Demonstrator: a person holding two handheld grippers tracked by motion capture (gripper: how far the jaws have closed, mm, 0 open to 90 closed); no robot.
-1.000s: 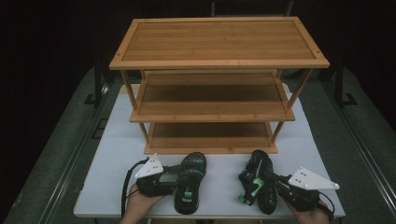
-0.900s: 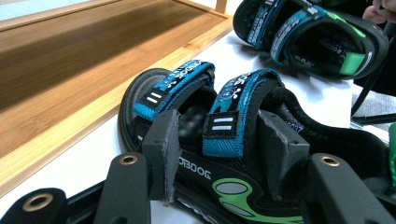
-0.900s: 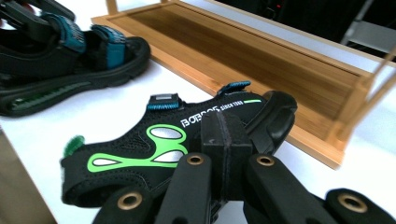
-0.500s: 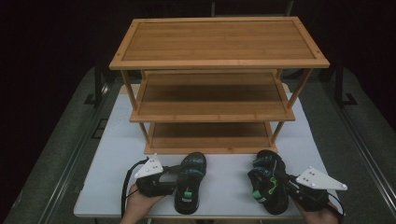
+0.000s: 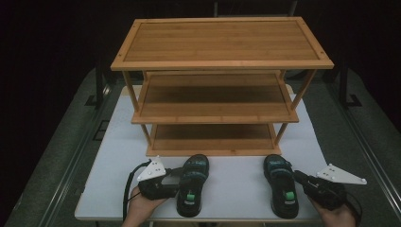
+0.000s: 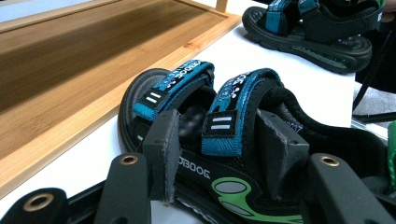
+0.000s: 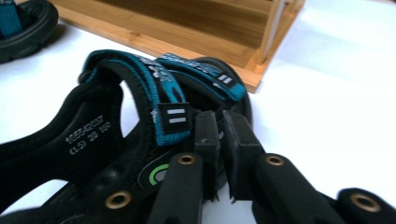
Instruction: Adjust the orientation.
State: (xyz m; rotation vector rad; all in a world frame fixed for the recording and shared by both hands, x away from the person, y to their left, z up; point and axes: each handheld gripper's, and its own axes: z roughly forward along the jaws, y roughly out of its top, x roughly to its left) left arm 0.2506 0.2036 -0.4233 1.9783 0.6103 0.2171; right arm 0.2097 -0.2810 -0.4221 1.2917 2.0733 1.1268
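On the left sandal (image 6: 224, 154) reading "OBOOG", the left gripper (image 6: 224, 140) gapes open; right gripper (image 7: 223, 140) pinches the right sandal (image 7: 116, 140).

A three-tier bamboo shoe rack (image 5: 221, 71) stands at the far half of a white table (image 5: 118, 165). Grey floor (image 5: 61, 137) flanks the table on both sides, with what may be dark stand feet (image 5: 97, 90) beside it. Beyond, the room lies in near darkness.
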